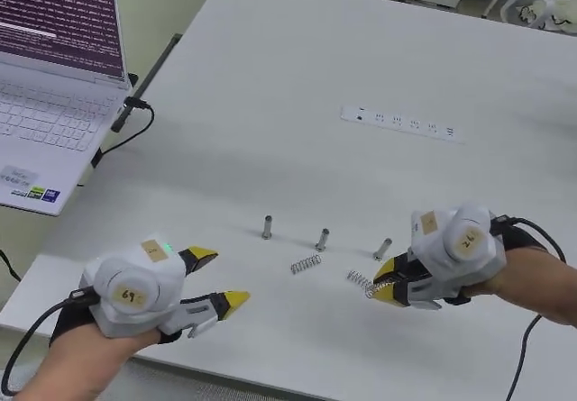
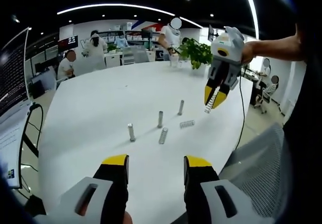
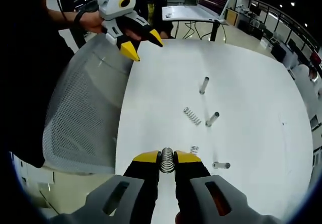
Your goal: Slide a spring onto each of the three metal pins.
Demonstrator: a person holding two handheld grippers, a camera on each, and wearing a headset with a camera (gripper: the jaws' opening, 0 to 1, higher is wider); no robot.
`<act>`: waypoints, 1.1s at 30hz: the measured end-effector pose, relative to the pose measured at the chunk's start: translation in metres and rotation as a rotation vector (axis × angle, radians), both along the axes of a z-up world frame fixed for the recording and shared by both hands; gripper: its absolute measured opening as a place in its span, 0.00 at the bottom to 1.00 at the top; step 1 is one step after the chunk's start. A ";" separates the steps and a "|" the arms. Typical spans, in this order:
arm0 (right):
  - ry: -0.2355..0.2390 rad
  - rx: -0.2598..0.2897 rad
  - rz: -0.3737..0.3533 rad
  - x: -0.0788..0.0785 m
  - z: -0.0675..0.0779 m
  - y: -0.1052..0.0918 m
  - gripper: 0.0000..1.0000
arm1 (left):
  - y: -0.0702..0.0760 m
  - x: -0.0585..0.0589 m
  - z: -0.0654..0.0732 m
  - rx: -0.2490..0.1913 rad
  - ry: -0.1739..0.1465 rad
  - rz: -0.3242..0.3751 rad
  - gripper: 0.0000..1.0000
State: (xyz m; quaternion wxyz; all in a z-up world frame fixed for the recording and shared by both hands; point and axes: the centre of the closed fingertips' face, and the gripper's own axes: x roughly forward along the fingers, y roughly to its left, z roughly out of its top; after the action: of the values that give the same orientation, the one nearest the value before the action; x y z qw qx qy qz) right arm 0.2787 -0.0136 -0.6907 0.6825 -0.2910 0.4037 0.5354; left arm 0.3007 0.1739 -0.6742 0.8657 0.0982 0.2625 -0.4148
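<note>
We see our right gripper [image 3: 167,158] pinching a spring [image 3: 166,163], axis approx. along the jaws; the nearest pin [image 3: 220,165] stands upright just beside the tips. The left gripper [image 2: 156,161], jaws spread, hangs farther off.

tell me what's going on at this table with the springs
A person holds tongs in each hand. The right tongs are shut on one spring; the left tongs are open and empty. Three metal pins stand bare on the white table, with two more springs lying near them, so no spring is on a pin yet.
</note>
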 end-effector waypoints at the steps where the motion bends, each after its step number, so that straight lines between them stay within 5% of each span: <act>1: -0.003 -0.004 0.002 0.003 0.001 0.001 0.09 | 0.004 0.001 0.000 0.001 0.000 0.010 0.40; 14: -0.014 -0.043 0.037 0.032 0.006 0.017 0.09 | 0.033 0.006 -0.001 -0.008 0.006 0.079 0.47; 33: -0.036 -0.070 0.106 0.071 0.012 0.054 0.09 | 0.039 0.007 0.000 -0.030 0.007 0.114 0.51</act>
State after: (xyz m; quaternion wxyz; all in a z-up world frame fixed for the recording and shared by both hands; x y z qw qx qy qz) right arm 0.3494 0.0402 -0.6787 0.6496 -0.3450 0.3938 0.5513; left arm 0.3072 0.2133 -0.6745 0.8883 0.0689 0.2643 -0.3691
